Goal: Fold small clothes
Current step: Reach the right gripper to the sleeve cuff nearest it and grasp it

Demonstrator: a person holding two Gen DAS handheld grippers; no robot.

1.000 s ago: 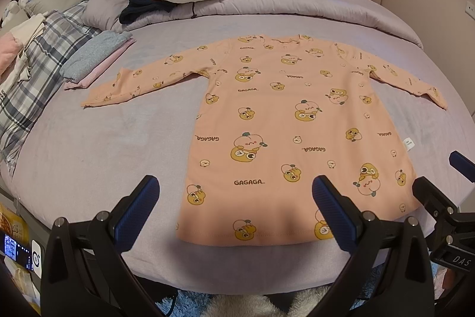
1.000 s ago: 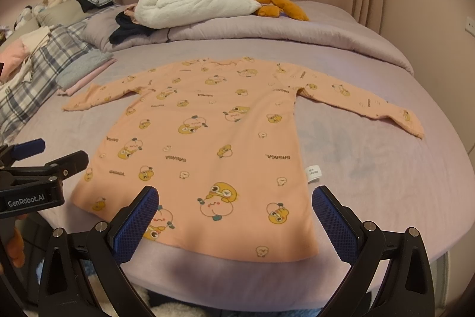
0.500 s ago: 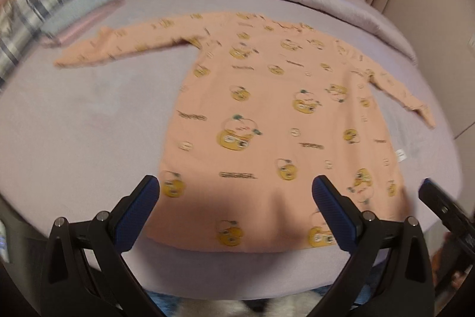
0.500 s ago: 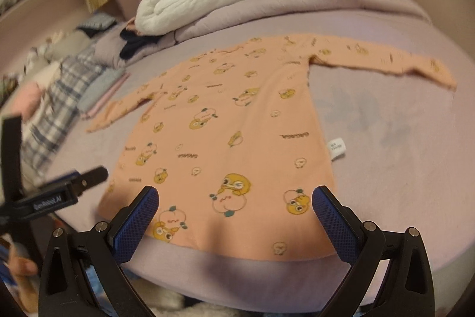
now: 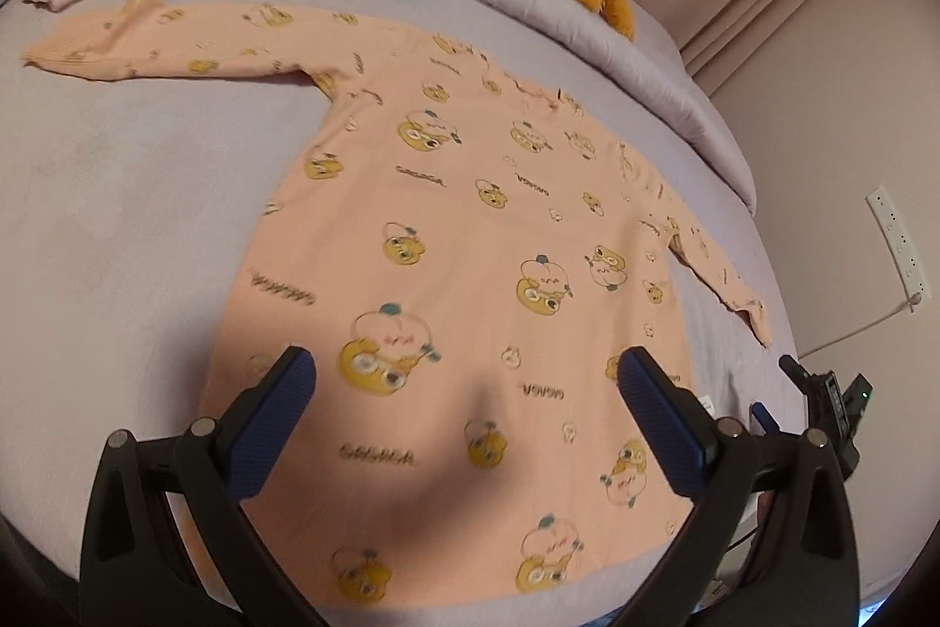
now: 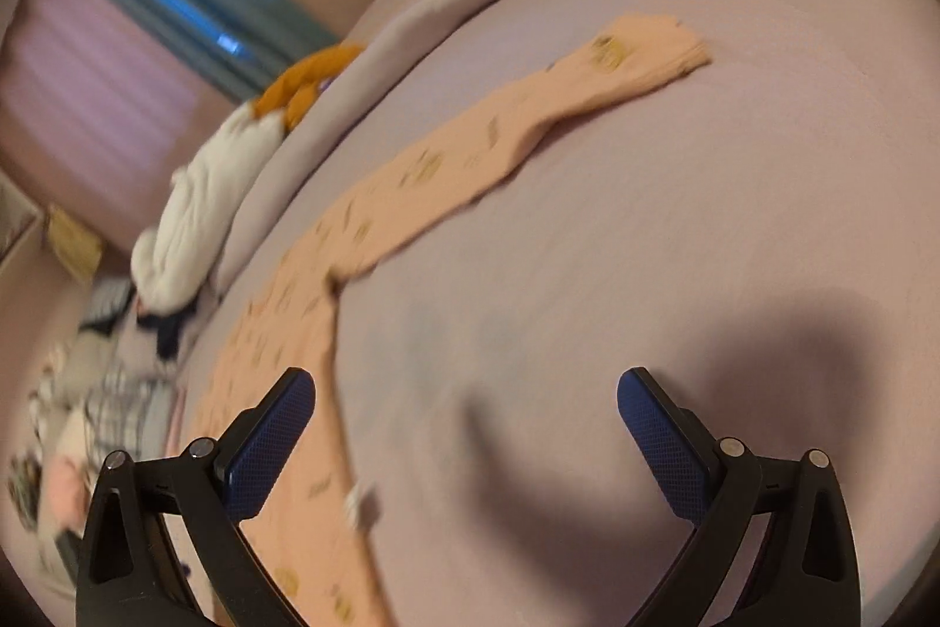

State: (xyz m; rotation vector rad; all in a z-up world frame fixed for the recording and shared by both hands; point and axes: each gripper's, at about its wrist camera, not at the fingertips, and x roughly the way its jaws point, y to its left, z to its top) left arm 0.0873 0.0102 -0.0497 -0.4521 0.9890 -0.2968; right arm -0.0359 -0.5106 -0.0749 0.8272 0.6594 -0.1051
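Peach nightshirt (image 5: 458,239) flat on lilac bed (image 5: 117,192), frame centre; left gripper (image 5: 467,412) and right gripper (image 6: 467,412) both wide open, empty.

Left gripper (image 5: 467,401): jaws spread wide, nothing between blue pads (image 5: 273,427), held level. Right gripper (image 6: 466,421): jaws equally wide apart, empty, view rolled and motion-blurred.
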